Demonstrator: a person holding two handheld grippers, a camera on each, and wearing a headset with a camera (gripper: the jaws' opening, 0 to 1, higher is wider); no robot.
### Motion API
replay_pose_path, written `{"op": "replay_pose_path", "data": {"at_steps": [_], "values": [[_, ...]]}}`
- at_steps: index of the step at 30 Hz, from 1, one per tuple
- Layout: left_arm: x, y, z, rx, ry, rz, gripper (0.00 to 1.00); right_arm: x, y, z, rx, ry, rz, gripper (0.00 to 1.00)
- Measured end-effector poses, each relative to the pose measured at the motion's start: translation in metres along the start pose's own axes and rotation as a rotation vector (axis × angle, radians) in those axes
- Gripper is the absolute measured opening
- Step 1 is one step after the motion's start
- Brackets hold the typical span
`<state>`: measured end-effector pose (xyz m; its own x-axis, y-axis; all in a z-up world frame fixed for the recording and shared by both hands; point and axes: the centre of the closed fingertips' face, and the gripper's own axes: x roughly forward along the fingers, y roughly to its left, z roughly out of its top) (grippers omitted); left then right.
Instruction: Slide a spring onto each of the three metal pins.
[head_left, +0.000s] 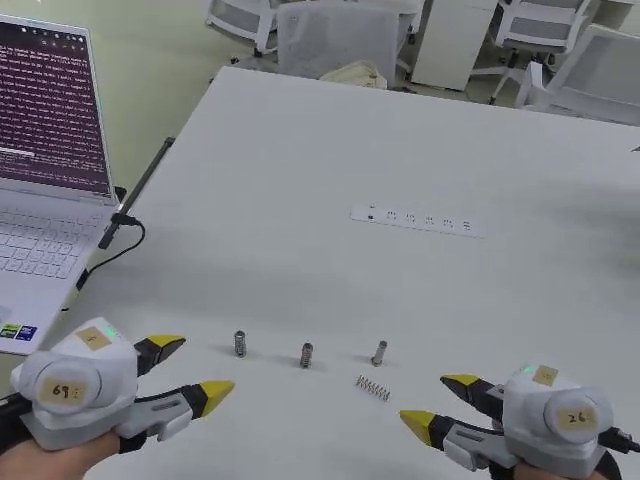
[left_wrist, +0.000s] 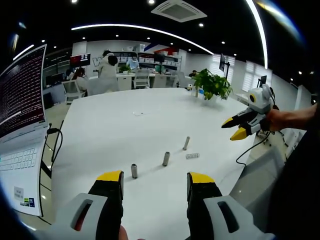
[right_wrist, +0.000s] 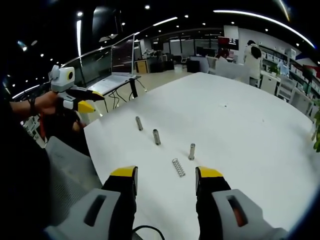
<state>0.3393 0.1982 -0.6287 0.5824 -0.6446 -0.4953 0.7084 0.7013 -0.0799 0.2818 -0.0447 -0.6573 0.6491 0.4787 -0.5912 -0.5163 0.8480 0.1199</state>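
Observation:
Three short metal pins stand upright in a row on the white table (head_left: 400, 130). The left pin (head_left: 240, 343) and the middle pin (head_left: 307, 355) each carry a spring around them. The right pin (head_left: 379, 352) looks bare. A loose spring (head_left: 372, 387) lies flat just in front of the right pin, also seen as the spring (right_wrist: 176, 167) close ahead of my right gripper (right_wrist: 166, 174). My left gripper (head_left: 195, 367) is open and holds nothing, left of the row. My right gripper (head_left: 438, 400) is open and holds nothing, to the right of the loose spring.
An open laptop (head_left: 45, 180) sits at the left table edge with a black cable (head_left: 120, 235) plugged in. A white power strip (head_left: 418, 221) lies mid-table behind the pins. Office chairs (head_left: 335, 35) stand beyond the far edge.

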Motion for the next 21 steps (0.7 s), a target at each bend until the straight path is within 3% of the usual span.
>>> {"op": "replay_pose_path", "data": {"at_steps": [11, 21], "values": [[-0.002, 0.001, -0.003, -0.001, 0.003, 0.006, 0.49, -0.006, 0.005, -0.002, 0.001, -0.003, 0.005, 0.48], [0.002, -0.012, -0.002, 0.02, 0.019, -0.023, 0.5, -0.013, 0.003, -0.004, 0.0, -0.005, 0.0, 0.48]]}}
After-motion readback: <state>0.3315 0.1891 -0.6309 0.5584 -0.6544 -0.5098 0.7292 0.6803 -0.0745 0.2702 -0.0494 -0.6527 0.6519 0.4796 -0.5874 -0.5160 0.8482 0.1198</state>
